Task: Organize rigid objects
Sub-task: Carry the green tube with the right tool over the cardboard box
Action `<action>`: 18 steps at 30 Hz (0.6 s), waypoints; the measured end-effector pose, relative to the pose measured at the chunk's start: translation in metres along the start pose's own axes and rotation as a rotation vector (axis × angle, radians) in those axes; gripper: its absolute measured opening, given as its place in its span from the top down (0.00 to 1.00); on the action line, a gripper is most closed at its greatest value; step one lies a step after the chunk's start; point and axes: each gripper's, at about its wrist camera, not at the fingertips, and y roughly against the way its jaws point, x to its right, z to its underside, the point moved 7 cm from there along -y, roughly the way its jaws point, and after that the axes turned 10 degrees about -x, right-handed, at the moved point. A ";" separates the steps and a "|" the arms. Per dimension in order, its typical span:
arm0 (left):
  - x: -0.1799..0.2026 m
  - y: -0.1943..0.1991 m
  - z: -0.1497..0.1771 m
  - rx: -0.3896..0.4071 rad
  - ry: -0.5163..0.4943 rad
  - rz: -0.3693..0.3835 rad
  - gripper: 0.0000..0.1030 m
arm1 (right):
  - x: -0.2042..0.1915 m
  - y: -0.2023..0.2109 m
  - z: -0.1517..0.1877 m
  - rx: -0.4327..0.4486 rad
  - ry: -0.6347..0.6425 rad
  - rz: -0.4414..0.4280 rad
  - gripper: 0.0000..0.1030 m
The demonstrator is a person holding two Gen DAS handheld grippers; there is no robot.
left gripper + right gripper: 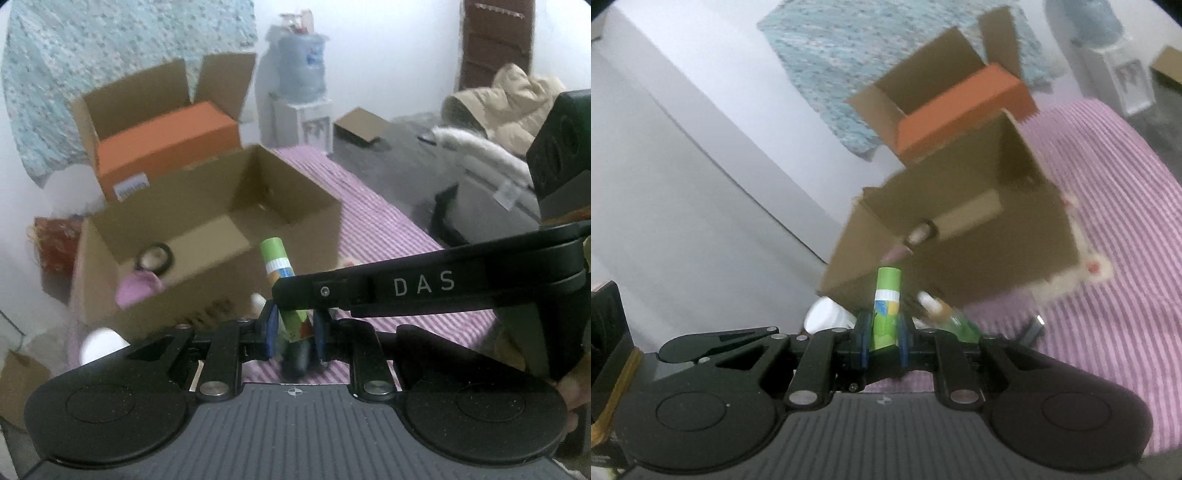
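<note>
Between our left gripper's (293, 334) blue pads (269, 334) we see a green tube (275, 258), clenched low on its body; its green cap points toward the open box (207, 236). Our right gripper (882, 334) also clamps this tube (886, 302), and its arm crosses in front of the tube in the left view. Both views are blurred. Beyond the tube, the box (960, 229) stands on a pink striped cloth (373, 214). Inside the box we make out a tape roll (155, 258) and a pink thing (138, 288) that we cannot identify. Behind the box sits a second carton (122, 107) holding an orange box (166, 147). Beside the box's near corner we see a white round thing (101, 345).
</note>
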 end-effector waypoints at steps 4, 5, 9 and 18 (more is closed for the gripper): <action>-0.020 0.006 -0.020 0.020 0.006 -0.046 0.81 | -0.021 -0.011 -0.030 -0.002 0.058 -0.018 0.84; -0.026 0.005 -0.025 0.019 0.011 -0.052 0.81 | -0.024 -0.014 -0.038 -0.007 0.064 -0.026 0.84; -0.056 -0.010 -0.045 -0.020 0.057 -0.043 0.81 | -0.033 -0.040 -0.073 -0.053 0.077 -0.045 0.84; -0.111 -0.078 -0.069 -0.209 0.157 0.002 0.81 | -0.010 -0.119 -0.121 -0.257 0.040 -0.010 0.84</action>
